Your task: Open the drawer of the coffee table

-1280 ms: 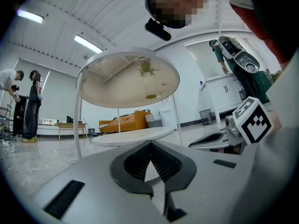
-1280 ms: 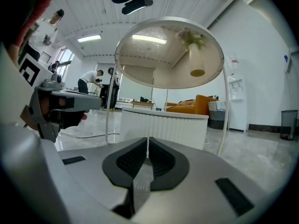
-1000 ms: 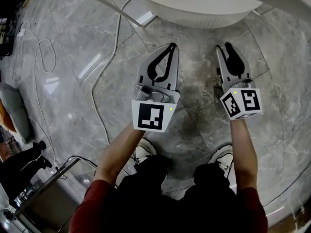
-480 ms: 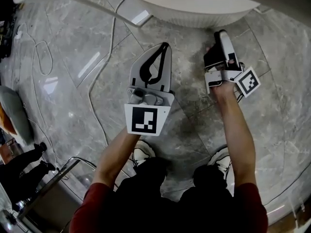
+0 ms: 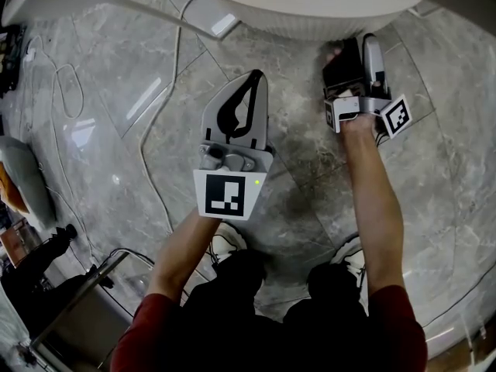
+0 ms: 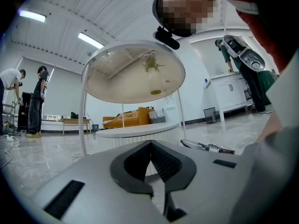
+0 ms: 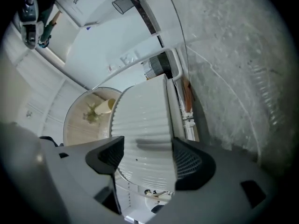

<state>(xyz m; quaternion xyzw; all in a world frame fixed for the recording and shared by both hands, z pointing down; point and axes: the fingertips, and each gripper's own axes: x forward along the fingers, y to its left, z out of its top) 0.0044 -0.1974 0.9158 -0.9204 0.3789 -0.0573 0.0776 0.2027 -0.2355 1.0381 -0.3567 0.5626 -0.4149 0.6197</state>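
The main risk is a missed grip. The right tool (image 5: 356, 46), whose jaws have just been opening and stand wide, points at the ribbed wall of the desk (image 5: 306, 26), close to its near rim and right of centre. Nothing is pressed between the pads; only the wall shows beyond them. The drawer (image 7: 145, 125) seems to lie closed in that wall, behind a dark slot (image 7: 152, 144). The slot runs from one jaw toward the other, so closing here would likely pinch along it and slide off the smooth ribs instead of catching its lip. A pull off the drawer's line could also drag the whole desk across the glossy marble floor (image 5: 116, 91). The left tool (image 5: 255, 77), tips together and empty, hangs over the floor short of the rim and braces nothing.

Of the drawer's contents nothing shows. The taller side stand (image 6: 117, 80) carries a pale vessel (image 7: 105, 105) with greenery (image 7: 91, 113) beside it. A dark bin (image 6: 210, 115) stands by the far wall, its inside hidden
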